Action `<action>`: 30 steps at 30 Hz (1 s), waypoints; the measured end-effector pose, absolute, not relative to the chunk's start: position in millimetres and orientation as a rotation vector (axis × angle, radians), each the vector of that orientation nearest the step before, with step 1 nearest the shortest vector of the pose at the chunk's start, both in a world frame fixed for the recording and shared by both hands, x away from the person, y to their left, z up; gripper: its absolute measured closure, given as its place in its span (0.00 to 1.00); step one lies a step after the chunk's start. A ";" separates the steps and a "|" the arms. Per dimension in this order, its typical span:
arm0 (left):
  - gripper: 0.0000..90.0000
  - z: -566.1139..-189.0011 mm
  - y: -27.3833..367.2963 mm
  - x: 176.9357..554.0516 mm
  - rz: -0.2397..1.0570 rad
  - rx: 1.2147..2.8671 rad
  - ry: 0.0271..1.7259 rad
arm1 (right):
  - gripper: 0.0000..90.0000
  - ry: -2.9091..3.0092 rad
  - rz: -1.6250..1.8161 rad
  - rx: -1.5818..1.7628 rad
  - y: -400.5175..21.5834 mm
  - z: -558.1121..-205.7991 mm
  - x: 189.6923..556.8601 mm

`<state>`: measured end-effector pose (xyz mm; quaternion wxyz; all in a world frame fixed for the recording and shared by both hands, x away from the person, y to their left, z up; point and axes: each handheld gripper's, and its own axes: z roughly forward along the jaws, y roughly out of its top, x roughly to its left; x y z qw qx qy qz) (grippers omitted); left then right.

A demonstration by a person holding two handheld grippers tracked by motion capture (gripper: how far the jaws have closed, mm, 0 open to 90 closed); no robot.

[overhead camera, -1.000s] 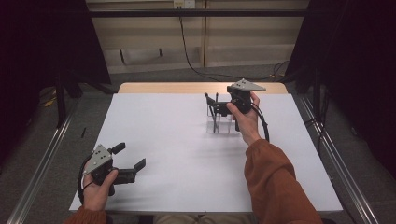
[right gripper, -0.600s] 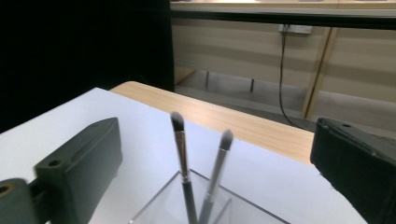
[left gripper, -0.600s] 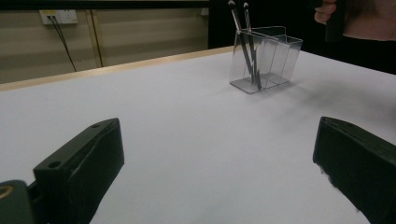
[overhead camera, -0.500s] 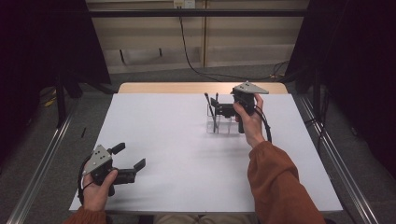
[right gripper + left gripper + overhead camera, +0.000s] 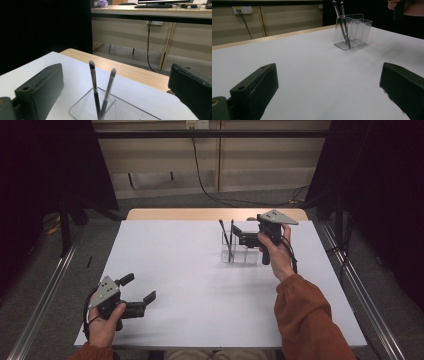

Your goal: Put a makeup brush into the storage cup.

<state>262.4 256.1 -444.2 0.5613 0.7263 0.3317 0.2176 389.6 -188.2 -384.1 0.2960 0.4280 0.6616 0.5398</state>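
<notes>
A clear plastic organizer with several compartments stands on the white table, right of centre. Two dark makeup brushes lean upright in its left compartment, bristles up. My right gripper hovers just above the organizer's right side, open, nothing held. In the right gripper view the brushes rise between the spread jaws, with the organizer below. My left gripper rests low near the table's front left corner, open and empty. It faces the far-off organizer and brushes.
A wooden strip edges the table's far side. Beyond it are a beige wall, a hanging cable and dark curtains. Metal rails run along the floor on both sides. An orange sleeve reaches in from the front right.
My right gripper has drifted slightly to the right and nearer over the organizer. The left gripper and the brushes have not moved.
</notes>
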 end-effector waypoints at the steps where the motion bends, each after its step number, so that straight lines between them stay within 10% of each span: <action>1: 0.02 -444.2 256.4 262.2 0.512 1.703 0.787 | 0.00 1.754 1.431 1.141 -190.0 -384.2 388.7; 30: 0.02 -442.4 257.1 260.4 0.517 1.692 0.773 | 0.01 1.760 1.416 1.190 -235.4 -396.7 335.4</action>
